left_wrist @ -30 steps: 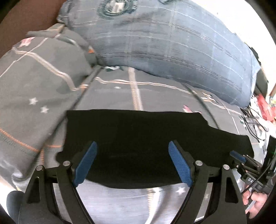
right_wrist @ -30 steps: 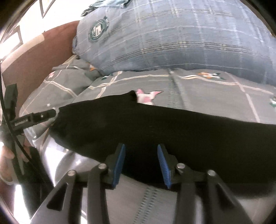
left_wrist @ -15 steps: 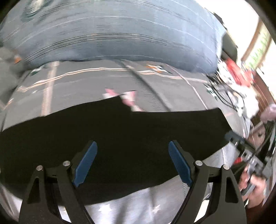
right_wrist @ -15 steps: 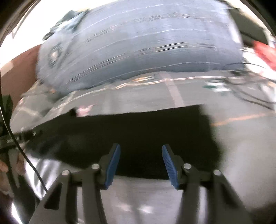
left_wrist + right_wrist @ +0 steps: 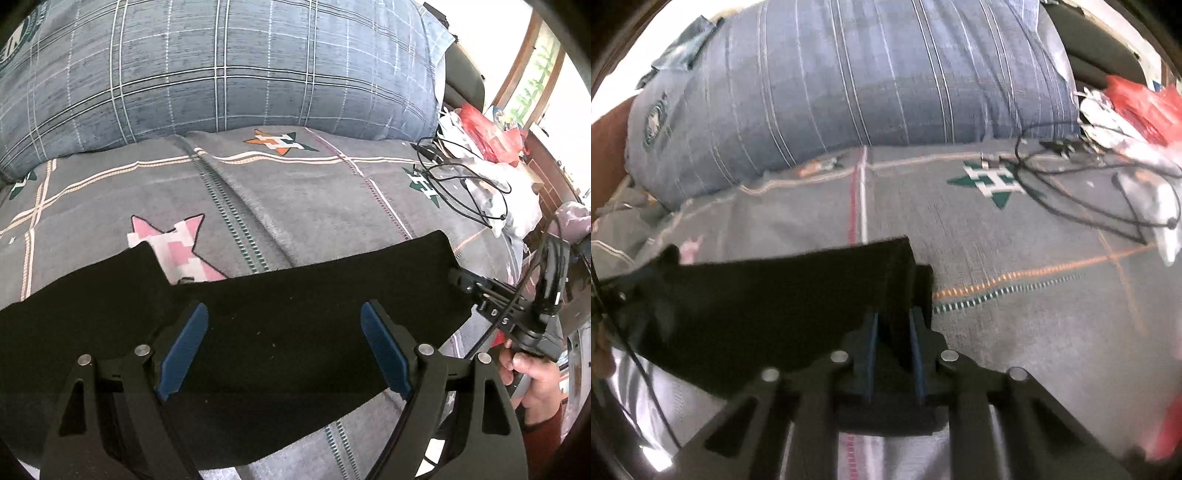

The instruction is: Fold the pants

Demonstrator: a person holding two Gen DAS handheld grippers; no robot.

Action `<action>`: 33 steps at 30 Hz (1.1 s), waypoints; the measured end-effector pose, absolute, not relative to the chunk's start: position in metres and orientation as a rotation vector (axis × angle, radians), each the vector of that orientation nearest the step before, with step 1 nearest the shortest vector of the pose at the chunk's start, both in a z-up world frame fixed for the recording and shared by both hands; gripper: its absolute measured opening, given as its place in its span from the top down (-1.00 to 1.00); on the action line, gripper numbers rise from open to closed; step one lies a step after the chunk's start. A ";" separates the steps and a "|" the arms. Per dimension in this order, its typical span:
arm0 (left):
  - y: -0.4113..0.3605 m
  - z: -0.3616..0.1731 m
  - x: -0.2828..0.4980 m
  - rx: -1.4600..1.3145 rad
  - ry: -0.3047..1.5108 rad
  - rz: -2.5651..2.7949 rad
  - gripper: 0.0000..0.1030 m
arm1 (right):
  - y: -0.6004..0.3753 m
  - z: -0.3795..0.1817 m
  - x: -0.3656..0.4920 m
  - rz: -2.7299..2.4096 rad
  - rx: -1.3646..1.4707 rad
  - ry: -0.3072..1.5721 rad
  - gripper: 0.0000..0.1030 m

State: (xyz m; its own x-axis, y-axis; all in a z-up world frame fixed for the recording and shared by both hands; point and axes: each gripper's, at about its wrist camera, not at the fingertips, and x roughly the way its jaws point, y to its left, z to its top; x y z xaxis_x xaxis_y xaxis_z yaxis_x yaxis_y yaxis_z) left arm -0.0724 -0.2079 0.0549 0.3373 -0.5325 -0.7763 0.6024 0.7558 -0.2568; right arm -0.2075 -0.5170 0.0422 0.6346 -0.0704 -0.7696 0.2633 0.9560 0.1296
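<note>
The pants [image 5: 280, 332], black, lie spread flat across a grey bedspread [image 5: 303, 206] patterned with stars and pale lines; their long edge runs roughly side to side in the left wrist view, with a notch in the far edge beside a pink star [image 5: 173, 247]. At one end, in the right wrist view, the cloth [image 5: 768, 295] is raised off the bedspread [image 5: 1015, 332] into a standing fold. The right gripper [image 5: 892, 354] has just been closing, and its blue pads [image 5: 918, 354] now pinch that lifted end of the pants between them. The left gripper [image 5: 284, 354] hangs above the middle of the pants with its jaws spread wide; its blue pads [image 5: 183, 354] hold nothing, and whether they touch the cloth cannot be told. In the left wrist view the right gripper [image 5: 461, 280] meets the far right end of the pants, carried by a hand [image 5: 532, 376] with a red sleeve below it. Behind the pants, a large blue plaid pillow [image 5: 240, 70] lies along the far side of the bed. To the right of it, black cables [image 5: 461, 184] and red and white clutter [image 5: 487, 136] rest at the bed's edge.
</note>
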 end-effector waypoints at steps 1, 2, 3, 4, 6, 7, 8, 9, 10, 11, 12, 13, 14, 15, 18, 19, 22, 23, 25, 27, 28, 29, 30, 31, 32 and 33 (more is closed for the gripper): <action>-0.209 0.055 -0.073 0.084 0.977 -0.743 -0.66 | -0.519 0.044 -0.210 -0.177 0.263 0.856 0.88; -0.210 0.056 -0.073 0.086 0.975 -0.746 -0.66 | -0.521 0.048 -0.215 -0.166 0.287 0.842 0.89; -0.209 0.056 -0.074 0.088 0.972 -0.749 -0.66 | -0.522 0.053 -0.220 -0.155 0.308 0.824 0.90; -0.209 0.057 -0.074 0.088 0.968 -0.750 -0.66 | -0.522 0.059 -0.227 -0.146 0.321 0.807 0.90; -0.210 0.057 -0.075 0.088 0.962 -0.753 -0.66 | -0.520 0.070 -0.239 -0.144 0.330 0.783 0.90; -0.211 0.056 -0.074 0.090 0.961 -0.753 -0.66 | -0.520 0.071 -0.244 -0.148 0.341 0.784 0.90; -0.213 0.055 -0.074 0.091 0.965 -0.754 -0.66 | -0.520 0.069 -0.245 -0.154 0.352 0.798 0.90; -0.217 0.054 -0.073 0.091 0.973 -0.758 -0.66 | -0.521 0.063 -0.243 -0.163 0.355 0.815 0.90; -0.220 0.053 -0.073 0.089 0.979 -0.763 -0.66 | -0.522 0.054 -0.238 -0.177 0.357 0.839 0.90; -0.223 0.052 -0.073 0.087 0.983 -0.769 -0.66 | -0.522 0.047 -0.234 -0.185 0.365 0.851 0.90; -0.227 0.053 -0.074 0.088 0.983 -0.777 -0.66 | -0.523 0.041 -0.230 -0.194 0.372 0.852 0.90; -0.230 0.053 -0.076 0.092 0.982 -0.785 -0.66 | -0.523 0.039 -0.228 -0.201 0.373 0.836 0.89; -0.234 0.054 -0.077 0.098 0.978 -0.796 -0.66 | -0.523 0.040 -0.228 -0.207 0.369 0.818 0.89; -0.237 0.055 -0.078 0.103 0.975 -0.804 -0.66 | -0.524 0.041 -0.227 -0.207 0.366 0.807 0.89; -0.246 0.057 -0.080 0.110 0.968 -0.816 -0.66 | -0.524 0.042 -0.224 -0.208 0.337 0.799 0.89; -0.248 0.057 -0.081 0.112 0.969 -0.819 -0.66 | -0.524 0.040 -0.221 -0.214 0.327 0.809 0.89; -0.254 0.058 -0.083 0.123 0.964 -0.824 -0.66 | -0.525 0.039 -0.221 -0.220 0.335 0.805 0.89; -0.255 0.059 -0.083 0.127 0.962 -0.826 -0.66 | -0.525 0.038 -0.222 -0.220 0.337 0.802 0.88; -0.258 0.059 -0.084 0.138 0.962 -0.832 -0.66 | -0.525 0.040 -0.225 -0.226 0.344 0.797 0.76; -0.263 0.060 -0.084 0.149 0.958 -0.847 -0.66 | -0.527 0.050 -0.234 -0.222 0.366 0.770 0.37; -0.265 0.060 -0.085 0.157 0.954 -0.859 -0.66 | -0.526 0.054 -0.241 -0.219 0.382 0.751 0.31; -0.268 0.061 -0.084 0.167 0.953 -0.875 -0.66 | -0.527 0.058 -0.247 -0.218 0.401 0.738 0.24; -0.270 0.061 -0.084 0.173 0.956 -0.889 -0.66 | -0.528 0.059 -0.255 -0.211 0.440 0.729 0.11; -0.274 0.062 -0.082 0.177 0.964 -0.909 -0.66 | -0.528 0.060 -0.260 -0.200 0.470 0.726 0.07; -0.277 0.062 -0.080 0.180 0.974 -0.928 -0.66 | -0.529 0.057 -0.268 -0.174 0.521 0.728 0.05; -0.280 0.063 -0.078 0.179 0.982 -0.945 -0.66 | -0.529 0.055 -0.272 -0.158 0.550 0.736 0.05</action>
